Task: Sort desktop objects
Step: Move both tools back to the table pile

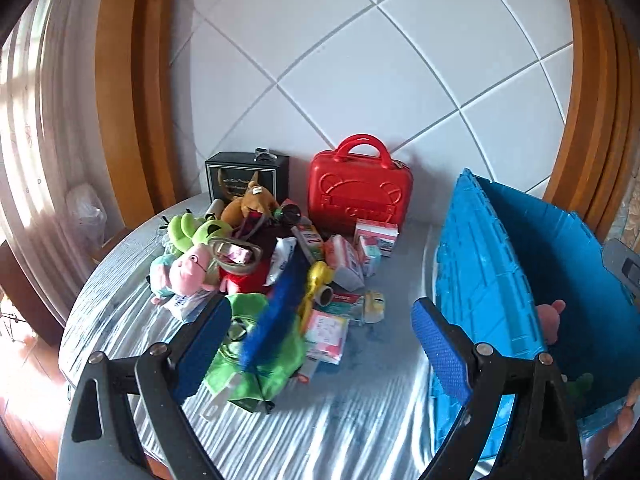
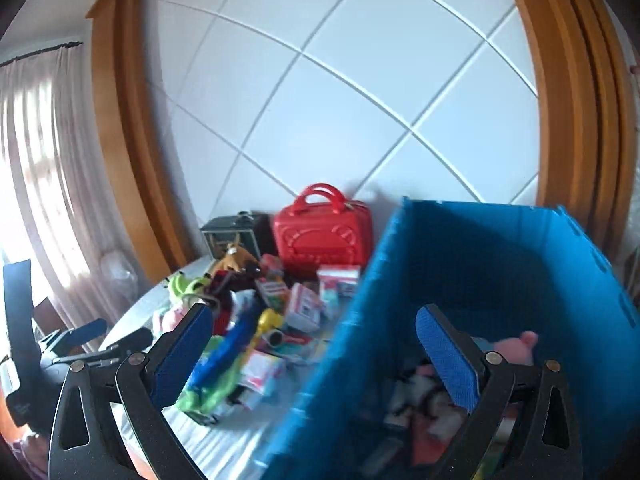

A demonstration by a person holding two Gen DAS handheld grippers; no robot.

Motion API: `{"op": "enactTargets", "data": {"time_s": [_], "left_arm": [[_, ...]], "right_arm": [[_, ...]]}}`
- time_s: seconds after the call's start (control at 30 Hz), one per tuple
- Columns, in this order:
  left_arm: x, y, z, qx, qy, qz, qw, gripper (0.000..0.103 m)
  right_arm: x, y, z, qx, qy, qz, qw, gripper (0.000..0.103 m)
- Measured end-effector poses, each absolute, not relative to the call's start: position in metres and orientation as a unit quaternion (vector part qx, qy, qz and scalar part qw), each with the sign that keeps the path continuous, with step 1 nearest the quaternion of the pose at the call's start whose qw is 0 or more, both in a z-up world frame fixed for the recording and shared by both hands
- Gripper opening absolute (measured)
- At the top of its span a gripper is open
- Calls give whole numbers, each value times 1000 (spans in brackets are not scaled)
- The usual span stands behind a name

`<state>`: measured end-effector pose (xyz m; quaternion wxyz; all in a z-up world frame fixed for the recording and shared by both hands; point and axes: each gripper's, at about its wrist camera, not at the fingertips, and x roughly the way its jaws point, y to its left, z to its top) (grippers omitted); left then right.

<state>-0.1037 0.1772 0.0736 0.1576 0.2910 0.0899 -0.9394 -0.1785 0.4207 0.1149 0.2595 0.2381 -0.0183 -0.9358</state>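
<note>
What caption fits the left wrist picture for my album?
Open left gripper above a round table piled with toys, a red case behind, a blue bin beside.

A white wall (image 1: 380,80) of large tiles set on the diagonal stands behind the table (image 1: 360,400), framed on both sides by orange-brown wooden trim (image 1: 128,100). At the left, sunlit sheer curtains (image 1: 40,140) hang above a wooden floor (image 1: 24,380).
</note>
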Motion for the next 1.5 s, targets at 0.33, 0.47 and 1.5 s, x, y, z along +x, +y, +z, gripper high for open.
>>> {"op": "enactTargets", "data": {"time_s": [0.33, 0.47, 1.5], "left_arm": [[-78, 7, 49, 305, 89, -934, 165, 92], [-84, -38, 31, 329, 93, -927, 155, 92], [-301, 32, -158, 484, 61, -872, 47, 74]], "right_arm": [[-158, 275, 83, 285, -37, -926, 244, 103], [-160, 240, 58, 322, -38, -922, 211, 103], [-303, 230, -130, 505, -2, -853, 133, 103]]}}
